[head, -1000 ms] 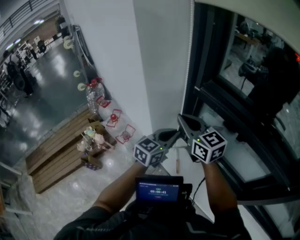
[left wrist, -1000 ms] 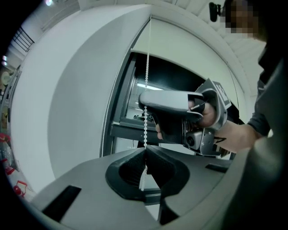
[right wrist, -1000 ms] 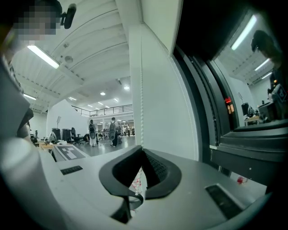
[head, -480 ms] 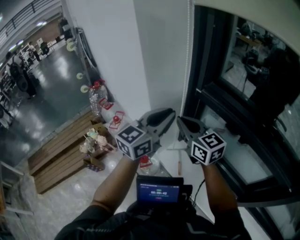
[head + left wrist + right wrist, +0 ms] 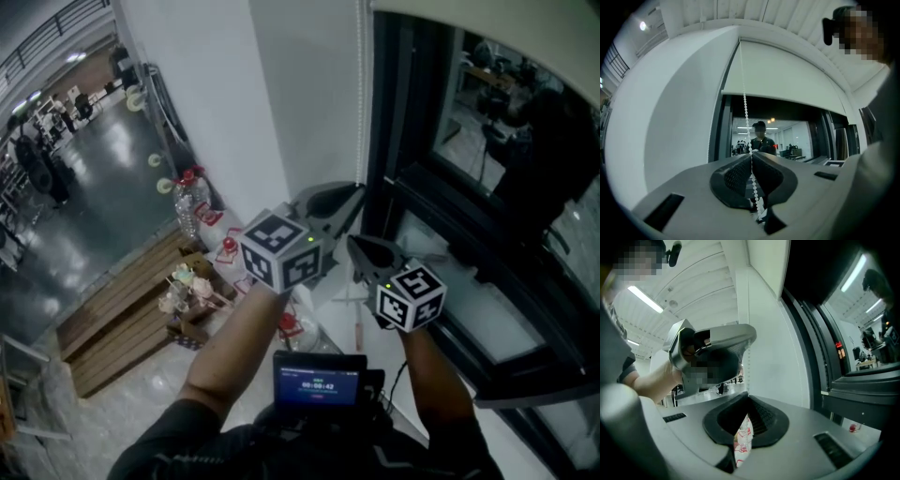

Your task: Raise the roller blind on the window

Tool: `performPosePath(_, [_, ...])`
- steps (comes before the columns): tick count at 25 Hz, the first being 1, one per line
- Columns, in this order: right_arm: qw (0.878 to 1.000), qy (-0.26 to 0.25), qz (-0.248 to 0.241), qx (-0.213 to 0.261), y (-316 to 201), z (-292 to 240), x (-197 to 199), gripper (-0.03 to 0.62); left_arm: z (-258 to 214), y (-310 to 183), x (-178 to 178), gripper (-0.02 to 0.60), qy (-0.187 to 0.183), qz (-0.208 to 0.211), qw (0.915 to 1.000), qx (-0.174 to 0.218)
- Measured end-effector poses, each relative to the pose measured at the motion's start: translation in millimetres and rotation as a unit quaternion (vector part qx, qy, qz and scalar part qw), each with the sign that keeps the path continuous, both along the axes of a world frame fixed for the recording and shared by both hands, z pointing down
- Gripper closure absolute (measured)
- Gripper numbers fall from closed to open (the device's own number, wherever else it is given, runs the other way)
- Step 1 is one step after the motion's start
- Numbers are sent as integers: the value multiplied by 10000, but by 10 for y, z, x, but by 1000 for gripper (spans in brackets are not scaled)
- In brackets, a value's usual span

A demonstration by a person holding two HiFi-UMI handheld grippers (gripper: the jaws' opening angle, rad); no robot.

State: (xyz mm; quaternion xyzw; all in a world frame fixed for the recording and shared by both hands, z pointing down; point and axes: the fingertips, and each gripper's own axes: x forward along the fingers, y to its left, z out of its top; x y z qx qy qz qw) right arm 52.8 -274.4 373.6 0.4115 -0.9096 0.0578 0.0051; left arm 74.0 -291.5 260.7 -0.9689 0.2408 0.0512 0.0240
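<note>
White bead chain hangs vertical.

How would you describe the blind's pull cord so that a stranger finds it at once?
Find the dark-framed window with the pale roller blind over its top. At the blind's left edge a bead chain hangs down into the left gripper. It alone is a thin string of small white beads.

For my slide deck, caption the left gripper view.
Left gripper pinching the bead chain below a partly raised blind.
</note>
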Motion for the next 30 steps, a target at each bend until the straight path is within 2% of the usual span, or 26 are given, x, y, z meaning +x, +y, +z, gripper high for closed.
performPosePath(3, [10000,-28,12,-12,-4,2,19,586,29,16,5,577,114,21,9999,27])
performPosePath(10, [9999,31,6,-115,9,71,0,586,99,87,2,578,33,-30,9999,159])
performPosePath(17, [9977,216,90,-642,-16,575,50,586,644,-6,-3,578,-313,-127,9992,-194])
performPosePath(20, [9965,248,126,-787,-30,726,70,586,800,-12,6,578,-349,-144,9989,-291])
performPosePath(30, [9951,284,159,-932,-21,842,93,585,878,48,20,578,-343,-228,9990,-189])
